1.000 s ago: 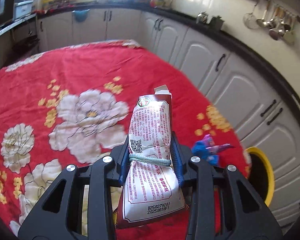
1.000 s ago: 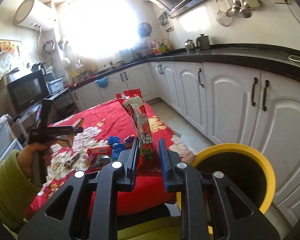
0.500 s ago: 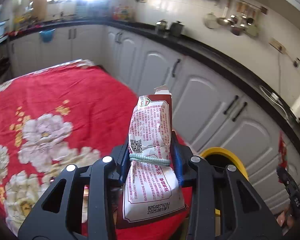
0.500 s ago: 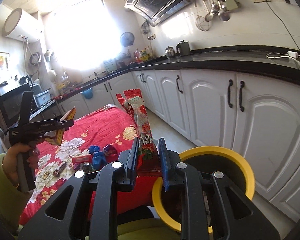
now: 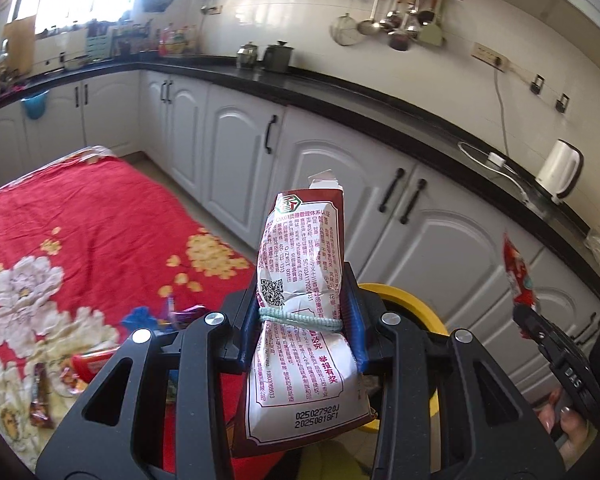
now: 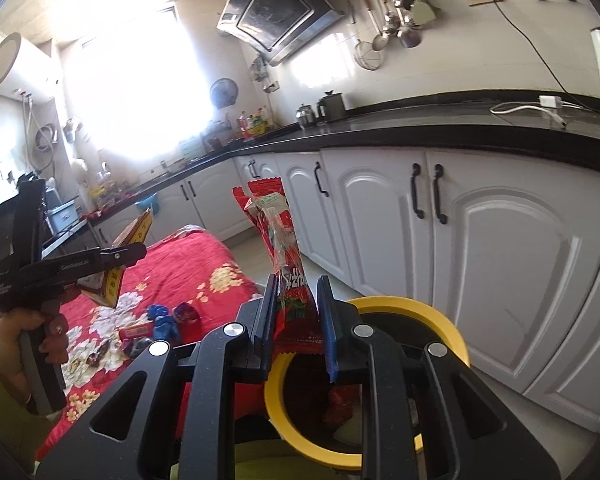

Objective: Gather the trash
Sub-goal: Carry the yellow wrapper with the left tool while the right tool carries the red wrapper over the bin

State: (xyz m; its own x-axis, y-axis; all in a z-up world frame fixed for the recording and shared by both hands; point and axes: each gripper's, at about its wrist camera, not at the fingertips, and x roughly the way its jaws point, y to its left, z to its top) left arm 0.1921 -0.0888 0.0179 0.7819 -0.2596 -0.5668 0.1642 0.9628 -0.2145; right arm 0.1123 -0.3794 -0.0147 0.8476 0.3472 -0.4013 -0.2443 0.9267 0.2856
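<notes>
My left gripper is shut on a white and maroon snack bag tied with a pale elastic band, held upright beside the table edge, with the yellow-rimmed bin just behind it. My right gripper holds a red candy wrapper upright over the near rim of the bin; its jaws look slightly parted around the wrapper. The right gripper and its wrapper show at the right of the left wrist view. The left gripper shows at the left of the right wrist view.
The table with a red flowered cloth carries several small wrappers near its bin-side edge. White cabinets under a black counter stand close behind the bin. Trash lies inside the bin.
Both grippers have swung right from over the table toward the bin. The right gripper's jaws have widened a little around the red wrapper, which still stands between them.
</notes>
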